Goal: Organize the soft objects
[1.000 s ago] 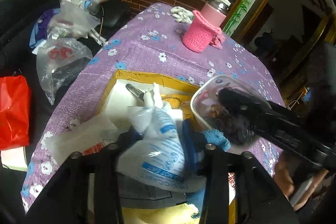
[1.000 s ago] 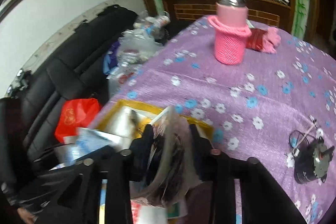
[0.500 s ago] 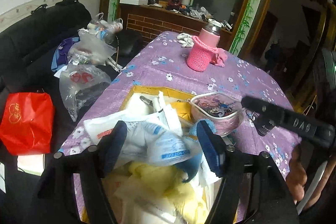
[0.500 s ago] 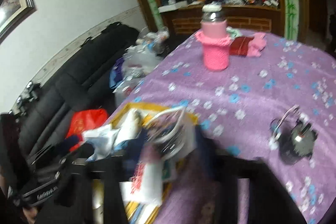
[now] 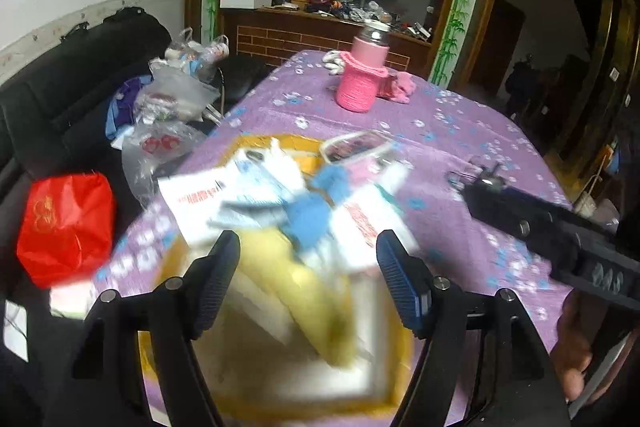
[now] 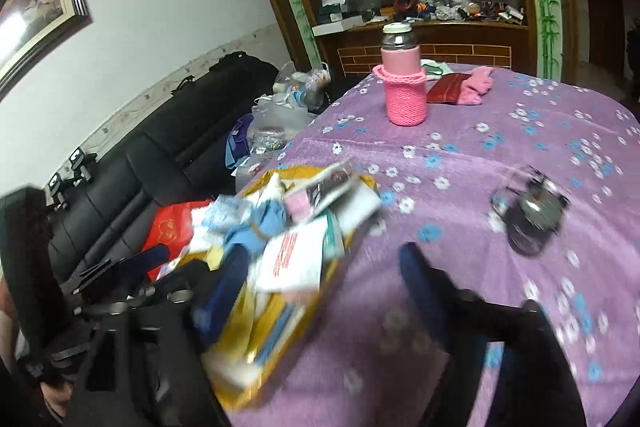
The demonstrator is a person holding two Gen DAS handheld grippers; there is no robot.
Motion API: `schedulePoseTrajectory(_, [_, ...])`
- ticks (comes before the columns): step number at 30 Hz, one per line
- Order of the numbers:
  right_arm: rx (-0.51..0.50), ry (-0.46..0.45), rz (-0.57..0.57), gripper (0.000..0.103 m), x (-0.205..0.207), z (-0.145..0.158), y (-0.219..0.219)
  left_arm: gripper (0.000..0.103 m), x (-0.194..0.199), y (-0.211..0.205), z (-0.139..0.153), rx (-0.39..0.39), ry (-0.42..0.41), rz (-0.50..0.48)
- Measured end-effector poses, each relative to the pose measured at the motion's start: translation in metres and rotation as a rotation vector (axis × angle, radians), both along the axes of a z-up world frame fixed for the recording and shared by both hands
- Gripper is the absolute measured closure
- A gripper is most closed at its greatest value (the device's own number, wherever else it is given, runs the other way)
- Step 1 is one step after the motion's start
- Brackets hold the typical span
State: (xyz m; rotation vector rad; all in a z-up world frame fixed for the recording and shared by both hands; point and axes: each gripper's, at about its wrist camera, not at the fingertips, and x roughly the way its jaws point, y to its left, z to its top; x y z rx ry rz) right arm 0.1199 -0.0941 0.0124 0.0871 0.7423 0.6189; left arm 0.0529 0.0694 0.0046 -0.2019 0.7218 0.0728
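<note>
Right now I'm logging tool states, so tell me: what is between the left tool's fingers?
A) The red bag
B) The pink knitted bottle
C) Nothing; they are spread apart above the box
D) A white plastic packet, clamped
C: in the left wrist view the left tool has its fingers wide apart with nothing between them, above the yellow box of soft items.

Table under purple flowered cloth [image 6: 500,115]. On it: yellow box [image 5: 400,359] heaped with soft things, pink-sleeved bottle [image 6: 402,87], pink cloth [image 6: 476,87], small dark gadget [image 6: 532,215].
</note>
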Motion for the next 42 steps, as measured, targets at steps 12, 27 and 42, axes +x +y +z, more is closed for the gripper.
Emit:
schedulePoseTrajectory(12, [-0.018, 0.089, 0.009, 0.020, -0.056, -0.010, -0.031, 0.033, -0.043, -0.040, 0.009, 0.113, 0.079, 0.062])
schedulePoseTrajectory(27, [-0.113, -0.031, -0.009, 0.018, -0.106, 0.021, -0.011, 0.033, -0.082, -0.037, 0.015, 0.155, 0.077, 0.094])
schedulePoseTrajectory(42, [-0.142, -0.057, -0.009, 0.017, -0.118, 0.030, -0.015, 0.033, -0.090, -0.035, 0.016, 0.183, 0.077, 0.125])
